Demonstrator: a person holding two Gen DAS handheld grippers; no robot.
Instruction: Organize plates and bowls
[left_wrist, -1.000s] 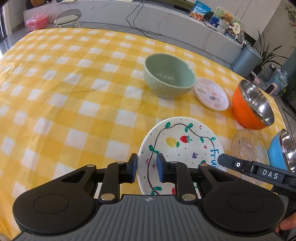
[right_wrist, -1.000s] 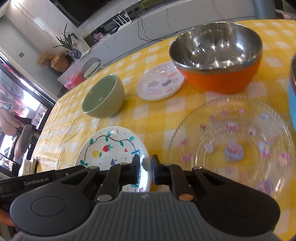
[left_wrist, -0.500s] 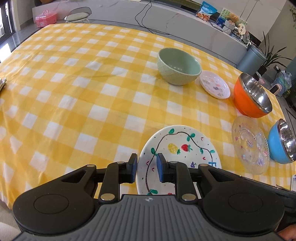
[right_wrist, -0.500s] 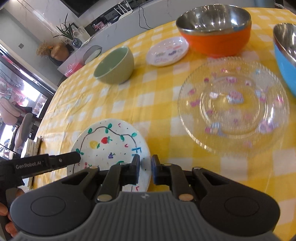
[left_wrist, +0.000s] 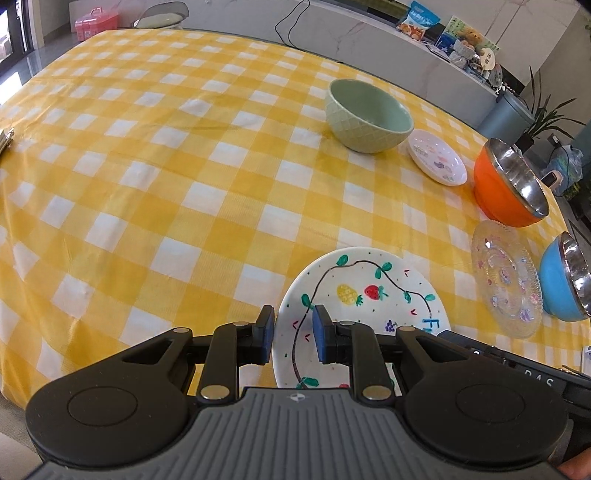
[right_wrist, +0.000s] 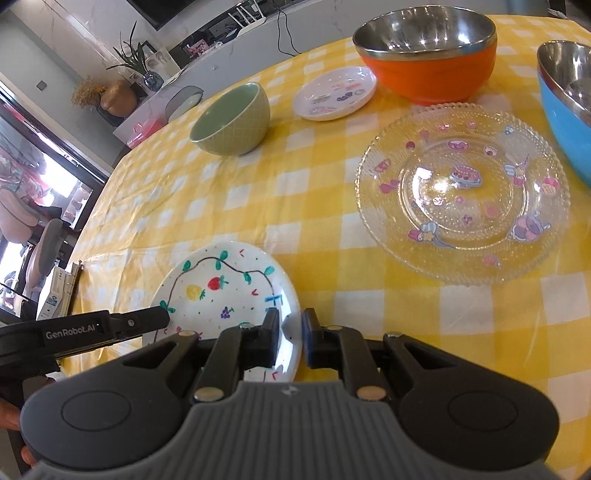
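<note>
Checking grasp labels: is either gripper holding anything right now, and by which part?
Nothing held. The left gripper and right gripper are both slightly open above the near rim of the fruit-painted plate, which lies flat on the tablecloth.

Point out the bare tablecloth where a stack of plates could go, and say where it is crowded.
The widest bare stretch of tablecloth lies left of the green bowl and the fruit plate. A narrower patch lies between those two. It is crowded on the right: small plate, orange bowl, glass plate and blue bowl sit close together.
</note>
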